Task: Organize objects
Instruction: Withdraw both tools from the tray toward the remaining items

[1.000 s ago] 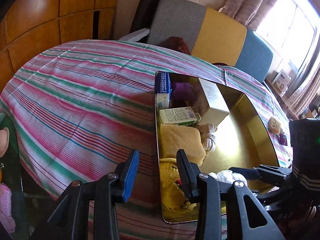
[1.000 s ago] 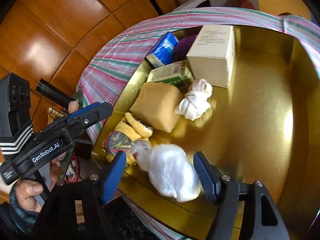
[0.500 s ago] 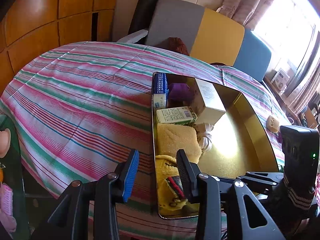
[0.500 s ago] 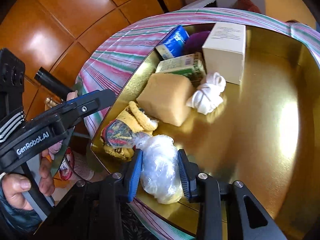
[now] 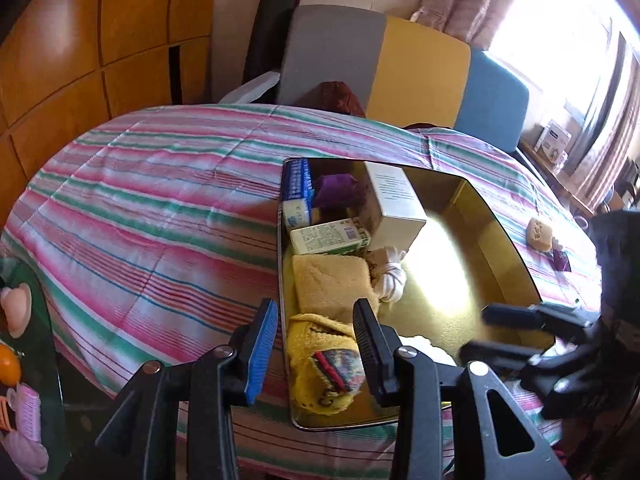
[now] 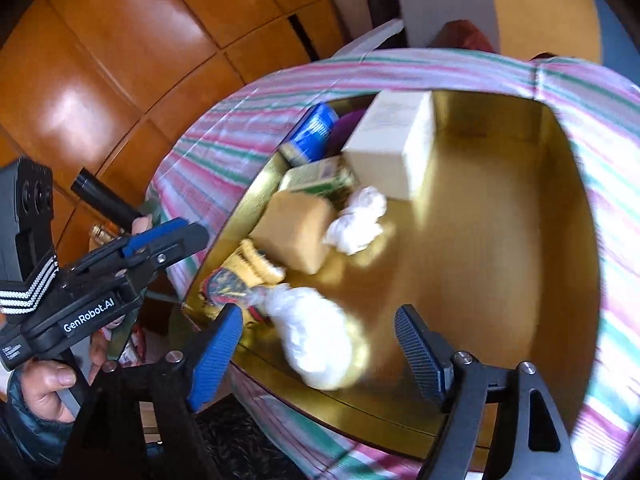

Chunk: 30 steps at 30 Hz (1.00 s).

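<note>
A gold tray [image 5: 480,292] [image 6: 500,280] sits on the striped tablecloth [image 5: 160,208]. It holds a white box [image 5: 394,200], a green carton [image 5: 328,234], a blue pack [image 5: 296,184], a purple item [image 5: 336,188], a tan folded towel [image 5: 330,280], a yellow sock [image 5: 320,364] and a white knotted cloth [image 5: 390,276]. A white plastic bag [image 6: 316,336] lies at the tray's near edge, between the fingers of my open right gripper [image 6: 320,344], untouched. My left gripper [image 5: 316,348] is open and empty above the tray's near left corner.
A small yellow toy [image 5: 540,232] and a purple scrap [image 5: 560,260] lie on the cloth right of the tray. A grey, yellow and blue sofa [image 5: 400,76] stands behind the table. Wood panelling [image 5: 80,40] is at the left. Small items sit on a green surface [image 5: 24,360].
My right gripper closed on the white bag half a second ago and has now opened, leaving the bag in the tray. My left gripper stayed open and barely moved.
</note>
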Each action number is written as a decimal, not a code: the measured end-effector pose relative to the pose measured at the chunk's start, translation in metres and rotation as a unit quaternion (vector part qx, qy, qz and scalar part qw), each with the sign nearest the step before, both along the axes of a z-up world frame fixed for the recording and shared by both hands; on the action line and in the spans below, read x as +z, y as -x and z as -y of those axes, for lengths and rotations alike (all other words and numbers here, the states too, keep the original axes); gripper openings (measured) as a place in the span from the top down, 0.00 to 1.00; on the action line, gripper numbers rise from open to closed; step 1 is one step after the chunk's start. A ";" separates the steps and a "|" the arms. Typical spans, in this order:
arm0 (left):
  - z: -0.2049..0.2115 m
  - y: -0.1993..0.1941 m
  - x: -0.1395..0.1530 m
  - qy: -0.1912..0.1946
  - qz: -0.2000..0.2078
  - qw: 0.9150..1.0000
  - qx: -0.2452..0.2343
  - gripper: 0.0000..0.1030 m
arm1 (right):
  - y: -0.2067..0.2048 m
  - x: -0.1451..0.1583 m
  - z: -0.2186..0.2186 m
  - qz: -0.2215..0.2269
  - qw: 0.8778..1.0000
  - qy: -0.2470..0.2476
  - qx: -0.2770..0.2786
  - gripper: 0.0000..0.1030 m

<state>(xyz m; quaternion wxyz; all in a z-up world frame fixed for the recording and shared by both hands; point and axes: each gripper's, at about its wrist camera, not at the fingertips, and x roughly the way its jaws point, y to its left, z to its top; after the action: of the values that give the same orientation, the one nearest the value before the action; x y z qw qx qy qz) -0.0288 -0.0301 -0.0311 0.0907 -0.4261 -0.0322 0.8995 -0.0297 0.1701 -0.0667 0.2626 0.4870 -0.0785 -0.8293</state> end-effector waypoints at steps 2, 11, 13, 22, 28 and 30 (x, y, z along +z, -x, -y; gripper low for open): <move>-0.007 -0.001 0.003 0.006 -0.004 1.000 -0.009 0.62 | -0.002 0.007 -0.015 -0.008 1.000 -0.004 -0.013 0.19; -0.051 -0.002 0.014 0.026 -0.012 0.998 -0.062 0.62 | 0.001 0.033 -0.103 -0.029 0.993 -0.024 -0.113 0.10; -0.064 -0.002 0.016 0.033 -0.013 0.996 -0.077 0.62 | 0.002 0.039 -0.128 -0.032 0.989 -0.030 -0.138 0.08; -0.127 0.002 0.024 0.051 -0.015 0.989 -0.141 0.62 | 0.010 0.053 -0.268 -0.049 0.949 -0.095 -0.296 0.03; -0.178 0.006 0.031 0.050 -0.015 0.980 -0.191 0.62 | -0.003 0.036 -0.368 -0.035 0.890 -0.119 -0.438 0.03; -0.198 0.011 0.031 0.044 -0.009 0.977 -0.207 0.62 | -0.009 0.030 -0.391 -0.010 0.869 -0.099 -0.484 0.03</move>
<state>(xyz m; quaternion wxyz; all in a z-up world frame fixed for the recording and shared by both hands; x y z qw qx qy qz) -0.0397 0.1678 0.0004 0.2565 -0.4186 0.0970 0.8658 -0.0204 0.5614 -0.0364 -0.2209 0.4028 -0.2188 -0.8609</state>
